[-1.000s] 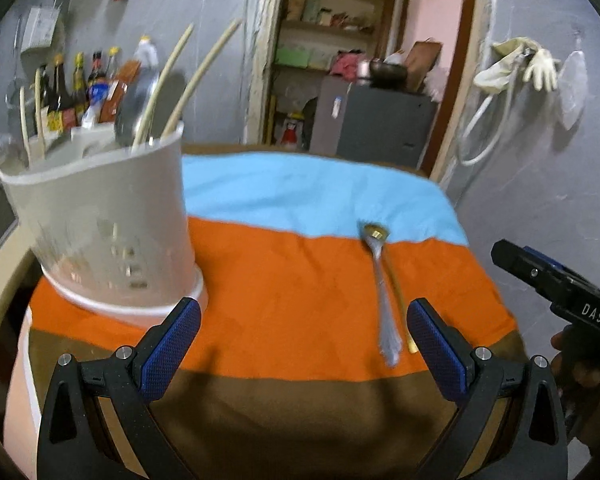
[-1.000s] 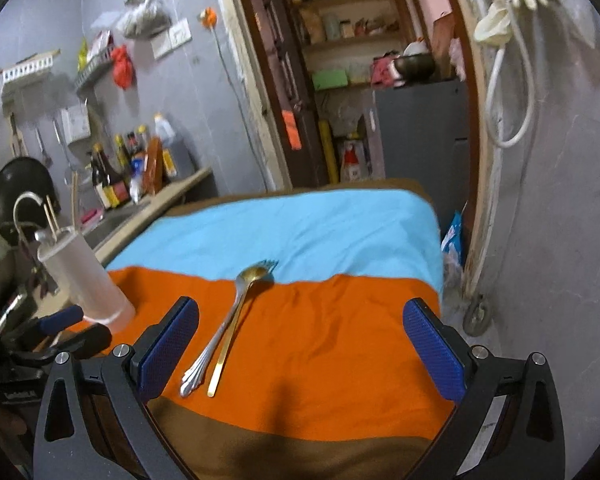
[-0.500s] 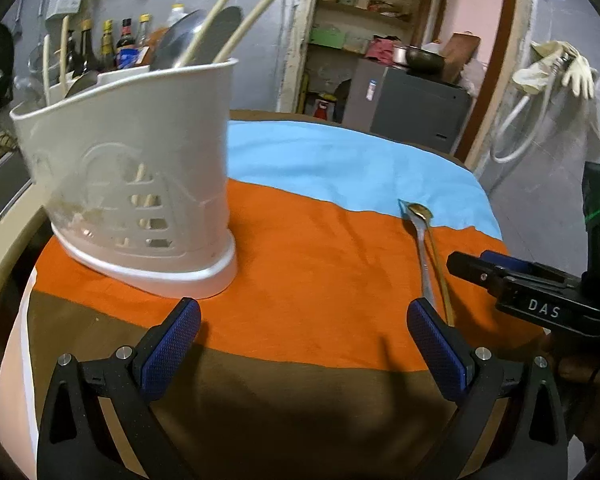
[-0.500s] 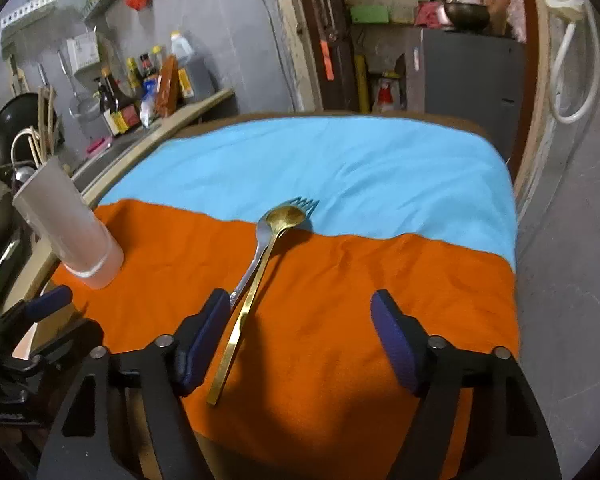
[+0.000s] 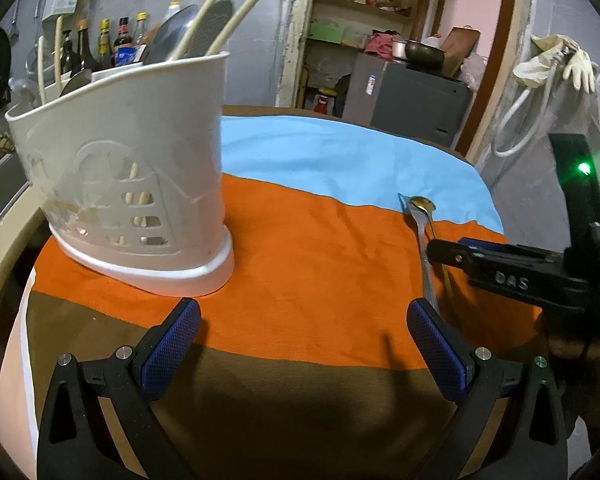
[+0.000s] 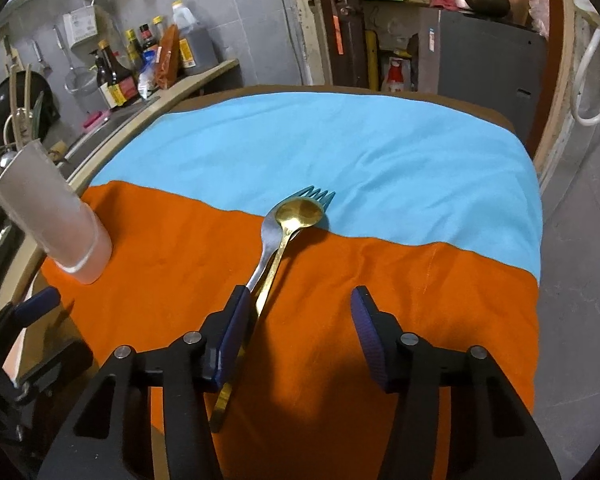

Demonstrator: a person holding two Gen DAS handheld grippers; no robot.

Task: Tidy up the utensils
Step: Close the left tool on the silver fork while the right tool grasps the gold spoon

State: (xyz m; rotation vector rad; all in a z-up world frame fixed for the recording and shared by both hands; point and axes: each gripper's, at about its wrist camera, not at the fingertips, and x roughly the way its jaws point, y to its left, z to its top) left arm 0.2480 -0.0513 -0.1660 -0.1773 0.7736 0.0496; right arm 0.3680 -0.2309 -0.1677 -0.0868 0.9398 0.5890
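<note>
Your right gripper (image 6: 296,320) jaws closing, gold spoon (image 6: 288,232) and fork (image 6: 272,236) handles just inside the left jaw, your left gripper (image 5: 304,344) jaws wide and empty, utensil holder (image 5: 132,200) ahead-left on the worktop (image 5: 308,264)

A cloth (image 6: 380,168) banded blue, orange and brown covers the table. Far left, sauce bottles (image 6: 118,76) crowd a counter beside a dark wok (image 6: 4,112). Far right, a grey cabinet (image 5: 416,96) carries a bowl (image 5: 424,51), and pale gloves (image 5: 576,64) hang on the wall.
</note>
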